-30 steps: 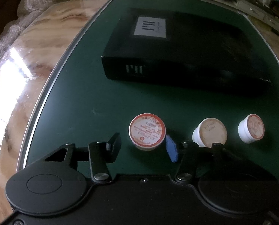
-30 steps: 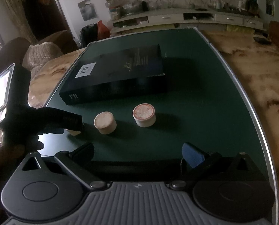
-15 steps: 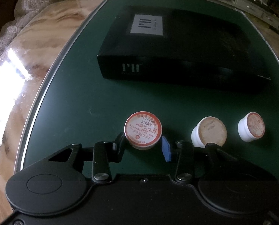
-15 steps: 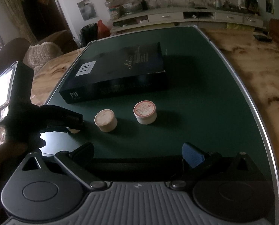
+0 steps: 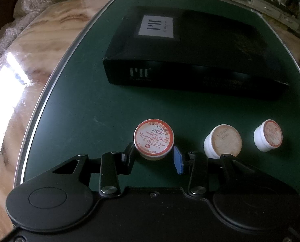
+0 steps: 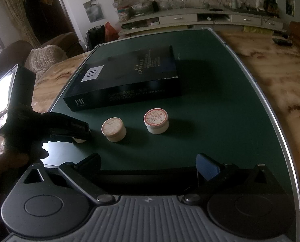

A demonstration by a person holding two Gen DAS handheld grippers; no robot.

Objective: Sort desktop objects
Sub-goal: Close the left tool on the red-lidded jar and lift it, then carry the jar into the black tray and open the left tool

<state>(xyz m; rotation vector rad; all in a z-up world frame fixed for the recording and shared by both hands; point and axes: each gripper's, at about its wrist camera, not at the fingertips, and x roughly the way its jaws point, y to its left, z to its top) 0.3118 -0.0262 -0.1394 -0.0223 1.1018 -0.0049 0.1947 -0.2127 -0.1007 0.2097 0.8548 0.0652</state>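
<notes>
Since a second ago the left gripper (image 5: 153,158) has narrowed; its pads now flank the red-labelled jar (image 5: 153,138), contact on both sides probable but not certain. Right gripper (image 6: 148,166) hangs wide open and empty, the other pots well ahead of it. Risk: the grip looks low and near the tips, so the jar may tilt or pop out on lifting, or knock the plain-lidded jar (image 5: 222,141) just right of the tongs. Count: three small jars, the third (image 5: 268,138) farthest right; one black box (image 5: 190,60) ahead, on the green mat (image 5: 79,100)
</notes>
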